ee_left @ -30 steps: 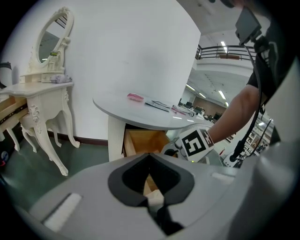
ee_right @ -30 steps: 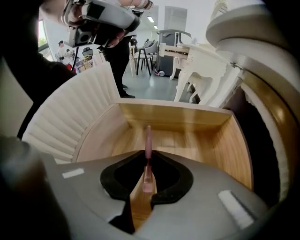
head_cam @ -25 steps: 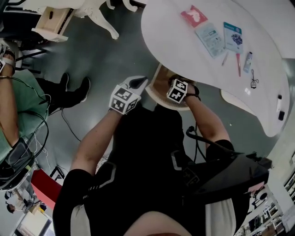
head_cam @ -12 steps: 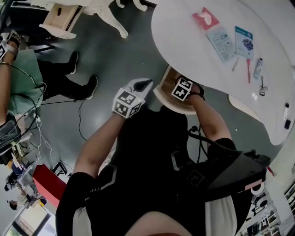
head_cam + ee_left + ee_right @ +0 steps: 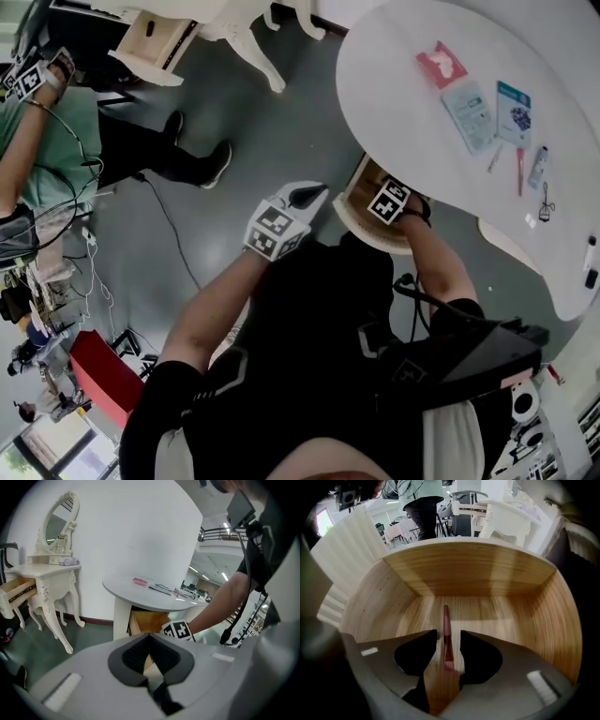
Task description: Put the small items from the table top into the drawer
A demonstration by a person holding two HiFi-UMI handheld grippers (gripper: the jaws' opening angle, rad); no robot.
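Note:
My right gripper [image 5: 448,637] reaches into the open wooden drawer [image 5: 501,616] under the round white table [image 5: 412,23]. Its jaws are opening, and a slim red pen [image 5: 446,620] lies lengthwise between them on the drawer floor with a gap on each side. In the head view only its marker cube [image 5: 389,202] shows, over the drawer [image 5: 359,187]. My left gripper [image 5: 314,194] hangs in the air left of the drawer, shut with nothing in it. A red packet [image 5: 441,66], two blue-white cards [image 5: 469,115], another red pen [image 5: 520,172] and a small tube [image 5: 538,167] lie on the table top.
A white dressing table [image 5: 49,576] with an oval mirror stands to the left, one drawer [image 5: 155,37] pulled out. A person in a green top [image 5: 47,141] sits at the far left among floor cables. A red box [image 5: 94,375] stands on the floor.
The head view has swung, so table and drawer sit further right and lower in frame. Both grippers keep their places by the drawer, the right one still inside it.

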